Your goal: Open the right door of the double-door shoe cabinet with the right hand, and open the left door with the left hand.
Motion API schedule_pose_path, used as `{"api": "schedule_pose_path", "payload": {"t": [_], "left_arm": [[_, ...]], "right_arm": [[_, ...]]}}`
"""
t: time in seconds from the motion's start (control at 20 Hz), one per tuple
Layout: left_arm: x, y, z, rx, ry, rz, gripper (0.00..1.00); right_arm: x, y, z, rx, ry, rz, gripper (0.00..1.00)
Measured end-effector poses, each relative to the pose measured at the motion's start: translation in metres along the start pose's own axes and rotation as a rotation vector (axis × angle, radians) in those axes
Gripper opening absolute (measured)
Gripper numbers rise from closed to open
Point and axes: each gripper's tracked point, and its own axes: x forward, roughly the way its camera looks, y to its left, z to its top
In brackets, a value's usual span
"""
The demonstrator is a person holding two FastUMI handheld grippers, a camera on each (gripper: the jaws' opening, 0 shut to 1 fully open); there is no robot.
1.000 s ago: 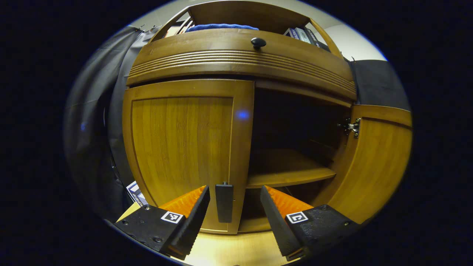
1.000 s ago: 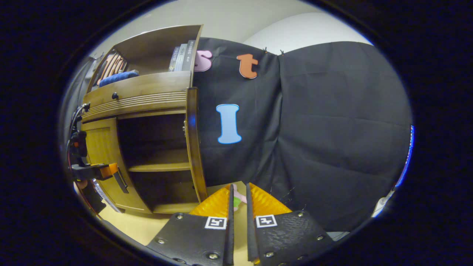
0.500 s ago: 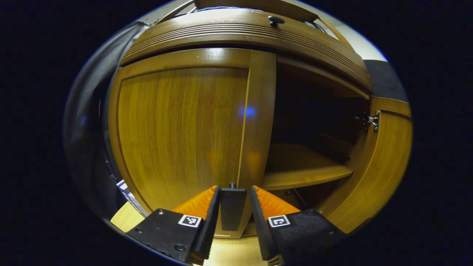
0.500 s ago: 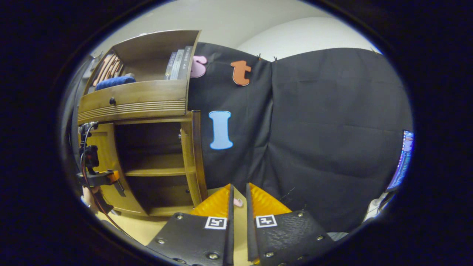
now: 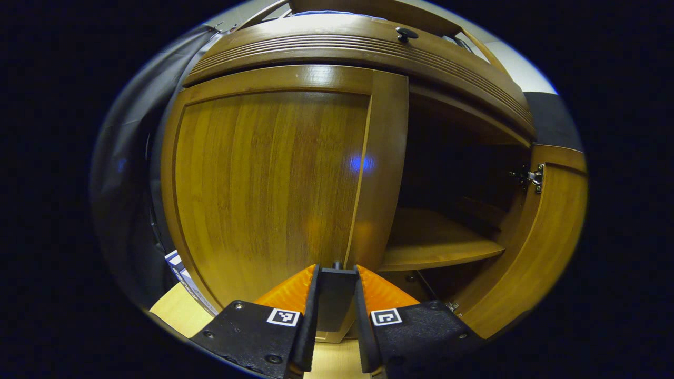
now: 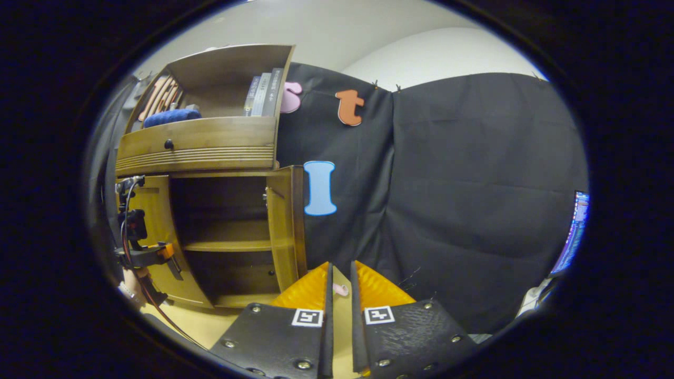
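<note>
- I see black cloth draped as the booth's wall, pinned at the top
- Above it, a plain pale wall
- Light wooden floor below
- A lit screen's edge glows at my far right
- Dim, warm lighting overall

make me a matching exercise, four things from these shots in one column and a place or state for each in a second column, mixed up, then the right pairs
Things
1. left door
2. right door
3. left gripper
4. blue cloth

Places or states
A. swung open, inner side showing
B. lying on the shelf above the drawer
C. closed across its half of the cabinet
D. fingers pressed on the dark handle

Pairs: 1-C, 2-A, 3-D, 4-B
</note>
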Motion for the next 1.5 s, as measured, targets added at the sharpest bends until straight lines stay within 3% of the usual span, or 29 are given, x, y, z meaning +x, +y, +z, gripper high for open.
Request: {"api": "schedule_pose_path", "payload": {"t": [1.1,1.5], "left_arm": [[-0.098,0.034,-0.009,-0.045,-0.024,0.147,0.34],[-0.128,0.049,-0.01,-0.05,-0.023,0.205,0.29]], "right_arm": [[0.002,0.048,-0.007,-0.028,0.003,0.303,0.14],[0.002,0.048,-0.008,-0.038,-0.003,0.349,0.15]]}}
